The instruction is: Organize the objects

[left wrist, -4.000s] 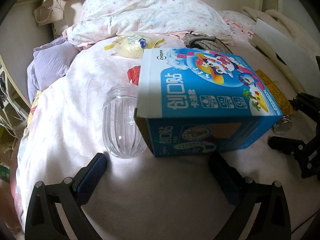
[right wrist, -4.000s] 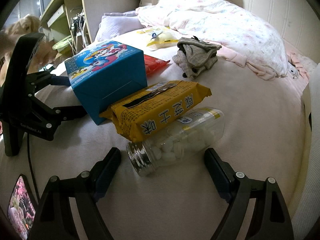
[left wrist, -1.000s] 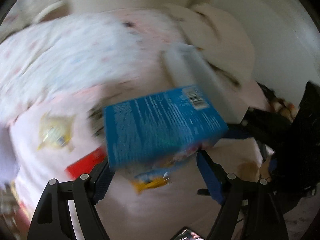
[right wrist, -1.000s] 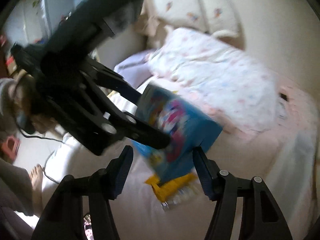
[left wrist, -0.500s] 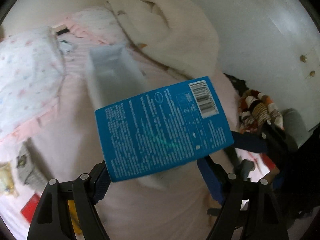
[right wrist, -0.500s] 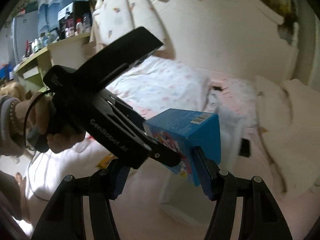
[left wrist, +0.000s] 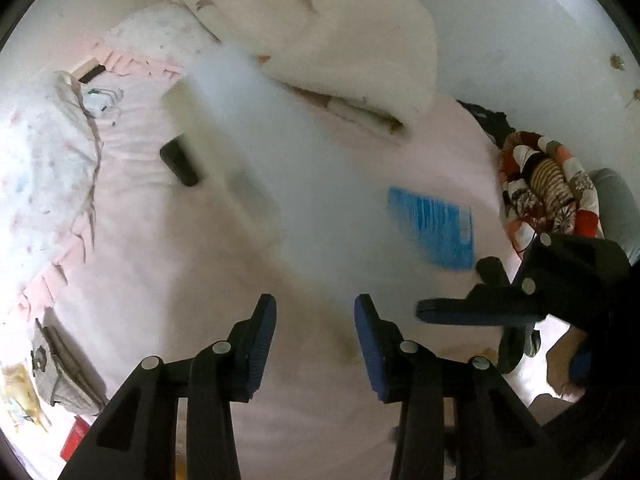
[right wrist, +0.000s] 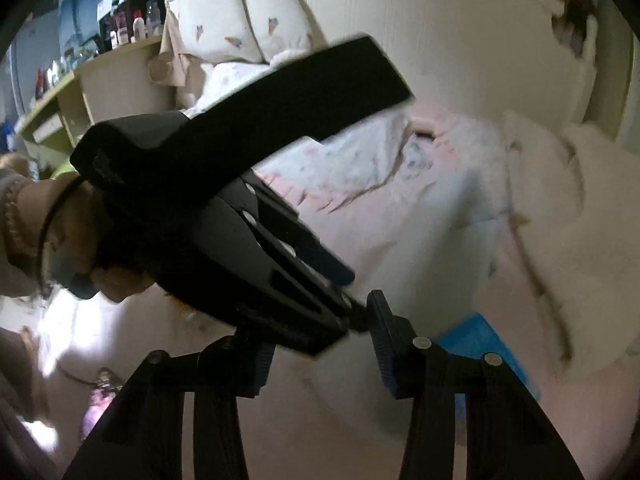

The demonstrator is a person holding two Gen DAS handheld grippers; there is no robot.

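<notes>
A big bed [left wrist: 160, 260] with a pink sheet fills most of the room. A puffy white blanket [left wrist: 340, 40] is heaped at its far end by the white wall [left wrist: 520, 20]. A flowery quilt [left wrist: 40, 152] lies along one side. A small dark flat thing [left wrist: 180, 162] sits on the sheet, and a grey cloth [left wrist: 60, 368] lies near the edge. A stripy bundle [left wrist: 548, 176] sits off the bed's other side. Shelves [right wrist: 80, 80] with bottles stand across the room, next to a pillow [right wrist: 240, 12] with little cones on it. The blue box [left wrist: 432, 232] is free of both grippers, blurry, low by a blurry white bin [left wrist: 280, 152]; I cannot tell if it is inside. The left gripper [left wrist: 314, 308], held in a hand [right wrist: 80, 240], has just pulled its jaws in as close as they go, with nothing between them. The right gripper [right wrist: 320, 332] has just been closing too, but its jaws are apart and pinch nothing.
</notes>
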